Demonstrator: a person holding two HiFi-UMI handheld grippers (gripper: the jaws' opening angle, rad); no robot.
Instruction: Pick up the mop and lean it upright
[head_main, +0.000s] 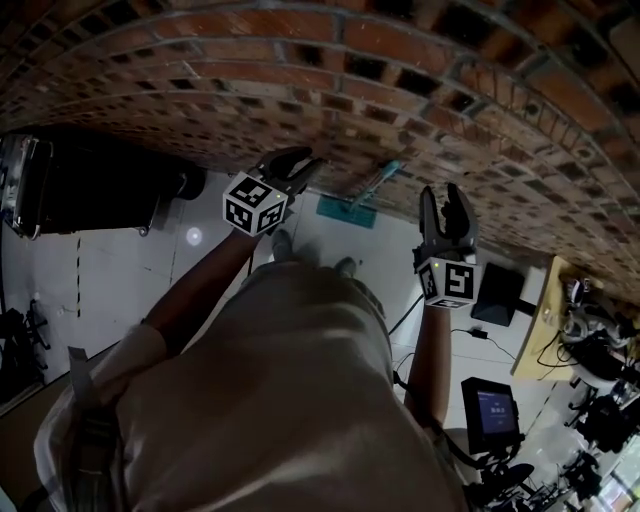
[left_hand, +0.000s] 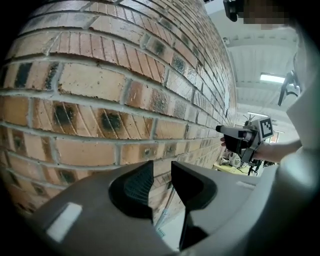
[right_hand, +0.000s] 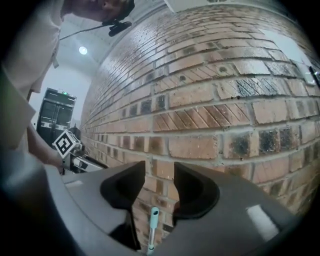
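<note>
**Leaning upright, let go on both sides**

Head view: looks steeply down past a beige shirt (head_main: 270, 400) onto a pale floor (head_main: 120, 270) and a brick wall (head_main: 400, 60). Finds the mop (head_main: 347, 211) propped upright against that wall, teal head on the floor, handle sloping up to the bricks. Shows the left hand-held gripper (head_main: 300, 165) raised to the left of the mop and the right hand-held gripper (head_main: 441, 192) raised to its right, neither touching it.

Left gripper view: faces the bricks close up. Released: stands with jaws a narrow gap apart, gripping nothing, only wall between them. Catches a stretch of the mop handle low in the gap, farther off beside the wall. Picks up the right hand-held gripper at the right edge, pointing toward the wall.

Right gripper view: faces the same wall. Released as well: stands with jaws apart, nothing pressed between them. Catches the pale top of the mop handle low in the gap, against the bricks, touching neither jaw. Picks up the left hand-held gripper at the left, with a black cabinet (right_hand: 55, 112) beyond.
</note>
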